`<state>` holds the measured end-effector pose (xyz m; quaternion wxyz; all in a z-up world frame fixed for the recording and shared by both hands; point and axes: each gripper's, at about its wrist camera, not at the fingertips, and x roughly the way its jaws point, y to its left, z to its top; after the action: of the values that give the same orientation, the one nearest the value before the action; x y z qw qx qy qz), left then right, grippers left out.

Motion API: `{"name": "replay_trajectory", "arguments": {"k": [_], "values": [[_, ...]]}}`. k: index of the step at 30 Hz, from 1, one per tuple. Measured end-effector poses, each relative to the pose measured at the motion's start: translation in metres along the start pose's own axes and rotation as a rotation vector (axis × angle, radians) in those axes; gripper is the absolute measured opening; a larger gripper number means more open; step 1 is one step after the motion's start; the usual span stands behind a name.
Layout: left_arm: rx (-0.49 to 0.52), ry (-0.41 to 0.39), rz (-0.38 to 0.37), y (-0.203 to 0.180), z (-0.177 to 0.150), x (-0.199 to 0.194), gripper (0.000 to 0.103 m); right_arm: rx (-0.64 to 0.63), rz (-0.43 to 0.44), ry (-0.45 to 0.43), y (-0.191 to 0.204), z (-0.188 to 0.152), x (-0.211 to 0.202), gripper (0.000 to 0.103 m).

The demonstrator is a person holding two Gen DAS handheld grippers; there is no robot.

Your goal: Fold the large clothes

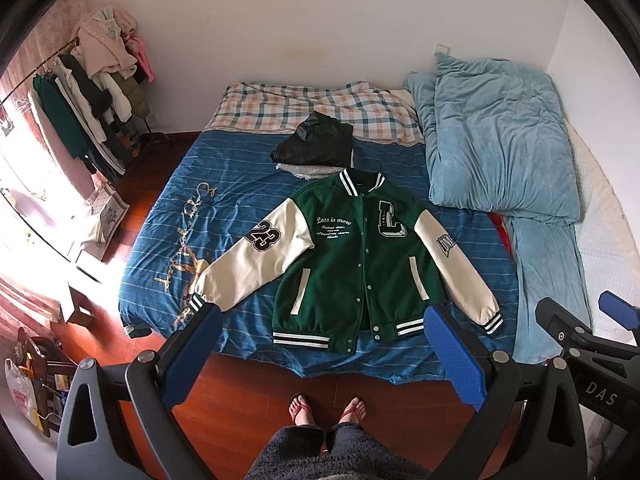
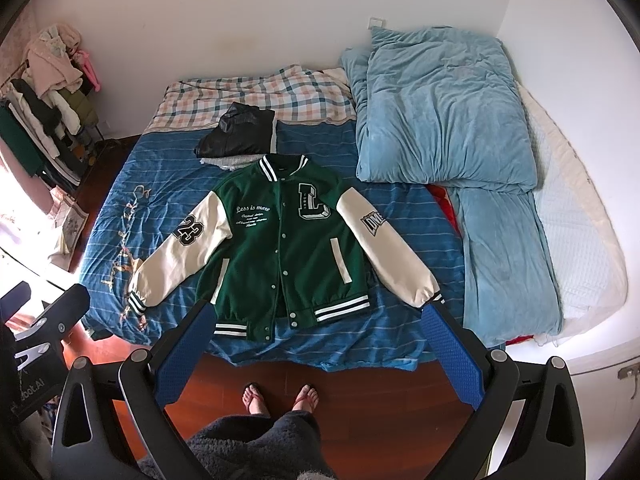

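A green varsity jacket with cream sleeves lies flat, front up and buttoned, on the blue striped bedspread. Both sleeves spread out and down to the sides. It also shows in the right wrist view. My left gripper is open and empty, held above the floor before the jacket's hem. My right gripper is open and empty too, at about the same height; it also shows at the right edge of the left wrist view.
A folded black garment on a grey one lies beyond the collar. A light blue duvet is heaped on the bed's right side. A clothes rack stands at the left. My feet stand on the wooden floor.
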<state>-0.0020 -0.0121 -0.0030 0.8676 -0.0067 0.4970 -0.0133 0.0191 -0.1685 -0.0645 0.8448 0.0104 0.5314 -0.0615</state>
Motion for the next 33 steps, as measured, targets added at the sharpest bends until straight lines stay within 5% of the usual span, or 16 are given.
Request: {"name": "replay_trajectory", "arguments": {"k": [25,33], "values": [[-0.002,0.000,-0.012,0.005,0.010,-0.003,0.103,0.012,-0.007,-0.001,0.002,0.002,0.003,0.103],[0.007,-0.085,0.125,0.020,0.027,0.038,0.103,0.144,-0.033,-0.001,-0.024,0.025,0.033,0.103]]}}
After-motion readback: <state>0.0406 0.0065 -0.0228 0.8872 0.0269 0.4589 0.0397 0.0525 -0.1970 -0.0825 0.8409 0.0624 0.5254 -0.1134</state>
